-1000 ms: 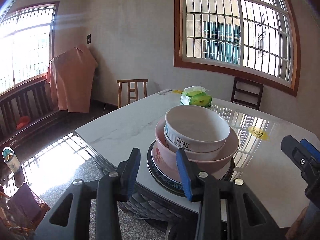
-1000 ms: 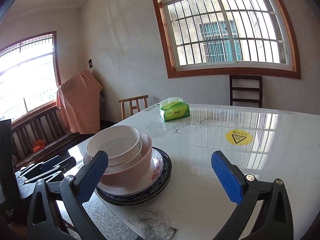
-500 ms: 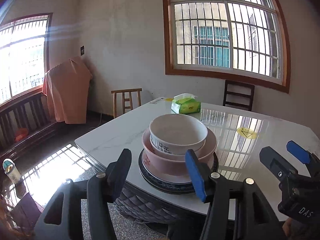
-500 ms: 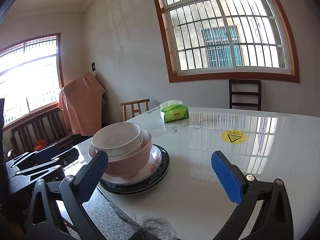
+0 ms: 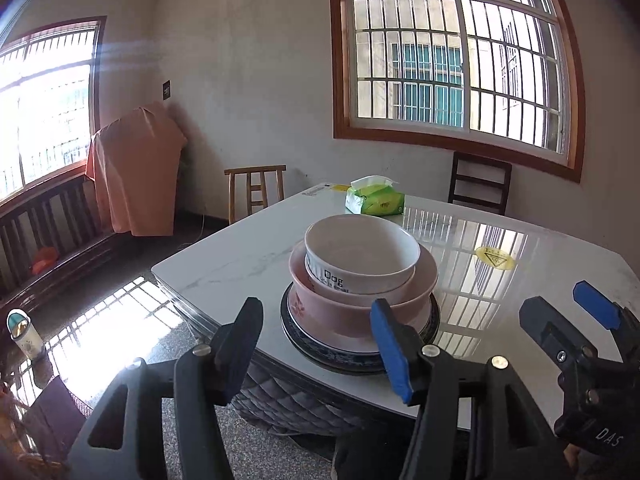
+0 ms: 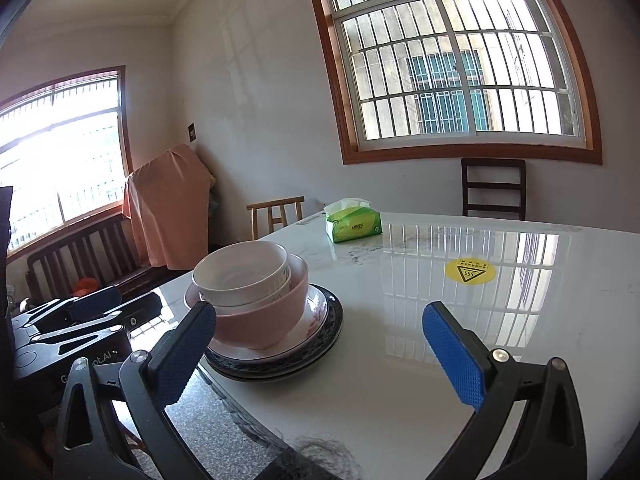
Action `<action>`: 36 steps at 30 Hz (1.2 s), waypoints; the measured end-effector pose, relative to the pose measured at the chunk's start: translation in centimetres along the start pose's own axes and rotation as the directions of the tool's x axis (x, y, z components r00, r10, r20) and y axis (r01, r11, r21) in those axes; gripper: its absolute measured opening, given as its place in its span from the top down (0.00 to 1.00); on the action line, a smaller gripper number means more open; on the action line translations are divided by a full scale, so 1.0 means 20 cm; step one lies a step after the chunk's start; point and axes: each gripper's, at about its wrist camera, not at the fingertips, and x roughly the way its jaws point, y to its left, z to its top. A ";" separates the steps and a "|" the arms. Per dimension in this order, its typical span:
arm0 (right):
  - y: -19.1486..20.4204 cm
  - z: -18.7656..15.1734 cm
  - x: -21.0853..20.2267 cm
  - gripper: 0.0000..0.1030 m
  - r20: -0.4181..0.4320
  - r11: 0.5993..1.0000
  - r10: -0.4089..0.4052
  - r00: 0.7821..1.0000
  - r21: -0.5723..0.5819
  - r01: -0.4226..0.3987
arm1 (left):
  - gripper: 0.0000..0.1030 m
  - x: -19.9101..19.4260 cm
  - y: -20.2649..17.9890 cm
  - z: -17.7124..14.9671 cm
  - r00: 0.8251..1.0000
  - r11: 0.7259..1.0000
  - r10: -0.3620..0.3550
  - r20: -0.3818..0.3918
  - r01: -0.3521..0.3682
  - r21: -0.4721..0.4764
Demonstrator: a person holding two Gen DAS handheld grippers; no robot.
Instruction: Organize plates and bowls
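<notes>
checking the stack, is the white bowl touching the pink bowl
Touching: the right wrist view shows the white bowl nested inside the pink bowl, seated against it.

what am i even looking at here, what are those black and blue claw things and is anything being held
Those claws are two hand-held grippers, one in each of a person's hands, each carrying a fisheye camera that looks along its fingers. One picture comes from the left gripper, the other from the right gripper. Both are open and hold nothing. On the marble table sits a stack: a white bowl inside a pink bowl, on a white plate over a dark blue-rimmed plate. Farther back lie a green tissue pack and a yellow warning sticker.
</notes>
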 end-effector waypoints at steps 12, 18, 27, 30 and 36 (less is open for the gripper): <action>0.02 -0.03 0.02 0.00 -0.024 1.000 0.008 1.000 -0.009 -0.008 | 0.44 0.05 0.04 -0.05 0.998 0.999 0.021 -0.057 -0.023 -0.024; 0.02 -0.05 0.02 0.00 -0.036 1.000 0.008 0.999 -0.010 -0.009 | 0.44 0.07 0.06 -0.08 0.996 0.999 0.030 -0.079 -0.033 -0.035; 0.03 -0.06 0.03 0.00 -0.050 1.000 0.013 0.999 -0.013 -0.014 | 0.44 0.09 0.08 -0.10 0.994 0.998 0.044 -0.096 -0.047 -0.035; 0.04 -0.07 0.03 0.00 -0.054 1.000 0.016 0.998 -0.019 -0.017 | 0.44 0.10 0.08 -0.11 0.994 0.998 0.044 -0.100 -0.048 -0.037; 0.04 -0.06 0.04 0.00 -0.056 1.000 0.018 0.998 -0.020 -0.019 | 0.44 0.11 0.08 -0.11 0.993 0.998 0.042 -0.110 -0.046 -0.036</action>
